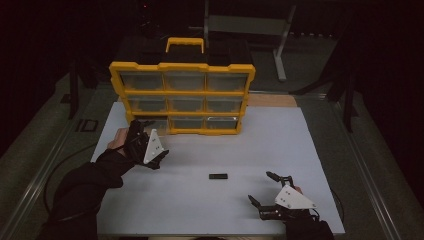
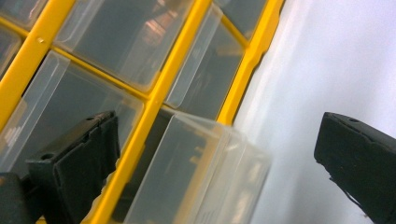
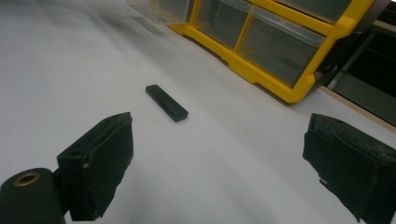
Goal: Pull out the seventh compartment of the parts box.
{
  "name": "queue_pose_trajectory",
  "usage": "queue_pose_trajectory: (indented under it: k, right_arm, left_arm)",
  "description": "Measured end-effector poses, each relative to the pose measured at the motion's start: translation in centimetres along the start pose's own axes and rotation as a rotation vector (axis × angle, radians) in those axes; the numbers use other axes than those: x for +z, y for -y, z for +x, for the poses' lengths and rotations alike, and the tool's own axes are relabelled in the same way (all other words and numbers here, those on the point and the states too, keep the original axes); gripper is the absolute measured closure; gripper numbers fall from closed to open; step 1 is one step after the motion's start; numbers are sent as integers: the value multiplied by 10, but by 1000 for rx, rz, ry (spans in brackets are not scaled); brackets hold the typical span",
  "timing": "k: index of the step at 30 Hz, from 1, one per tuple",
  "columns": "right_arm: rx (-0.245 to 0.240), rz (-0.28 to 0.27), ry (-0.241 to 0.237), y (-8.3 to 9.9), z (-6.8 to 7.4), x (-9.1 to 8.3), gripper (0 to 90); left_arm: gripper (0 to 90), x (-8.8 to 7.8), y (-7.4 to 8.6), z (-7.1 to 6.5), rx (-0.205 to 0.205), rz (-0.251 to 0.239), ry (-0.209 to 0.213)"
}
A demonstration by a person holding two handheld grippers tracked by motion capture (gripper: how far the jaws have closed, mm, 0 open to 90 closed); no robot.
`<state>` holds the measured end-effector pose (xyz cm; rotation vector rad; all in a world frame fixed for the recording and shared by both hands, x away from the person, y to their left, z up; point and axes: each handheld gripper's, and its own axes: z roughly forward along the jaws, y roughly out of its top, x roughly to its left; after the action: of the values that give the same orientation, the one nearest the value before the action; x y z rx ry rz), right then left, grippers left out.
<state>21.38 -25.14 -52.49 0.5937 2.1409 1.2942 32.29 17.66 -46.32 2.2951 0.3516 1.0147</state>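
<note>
A yellow organiser cabinet with clear drawers stands upright at the back of the white tabletop. Its bottom-left clear drawer is pulled partly out. My left gripper hovers just in front of that drawer. In the left gripper view my left gripper is open, its jaws wide on either side of the drawer and not touching it. A small flat black bar lies on the table. My right gripper rests open near the front edge, and the bar lies ahead of its jaws.
A strip of wooden board shows behind the cabinet's right side. A grey metal stand is on the dark floor beyond. A cable loops off the table's left edge. The cabinet's lower right corner is near the right gripper.
</note>
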Motion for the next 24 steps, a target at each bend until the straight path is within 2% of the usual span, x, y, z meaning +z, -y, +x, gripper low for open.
queue_pose_trajectory:
  k: [2, 4, 5, 6, 8, 18, 21, 24]
  right_arm:
    - [0, 1, 1, 0, 0, 0, 87]
    - [1, 0, 1, 0, 0, 0, 86]
    - [1, 0, 1, 0, 0, 0, 86]
    - [0, 0, 2, 0, 0, 0, 86]
    - [6, 0, 3, 0, 0, 0, 87]
    - [6, -2, 7, 0, 0, 0, 87]
    - [7, -1, 6, -1, 0, -1, 87]
    - [7, -1, 6, -1, 0, -1, 86]
  left_arm:
    - [0, -3, -2, 3, -63, -24, 9]
    - [0, -6, -4, 7, -134, -47, 44]
    - [0, -6, -4, 7, -134, -47, 44]
    - [0, -9, -5, 9, -188, -60, 47]
    - [0, -11, -6, 10, -214, -72, 52]
    - [0, -12, -7, 3, -309, -47, 63]
    - [0, -13, -6, 0, -342, -57, 86]
    - [0, -15, -6, -3, -358, -65, 105]
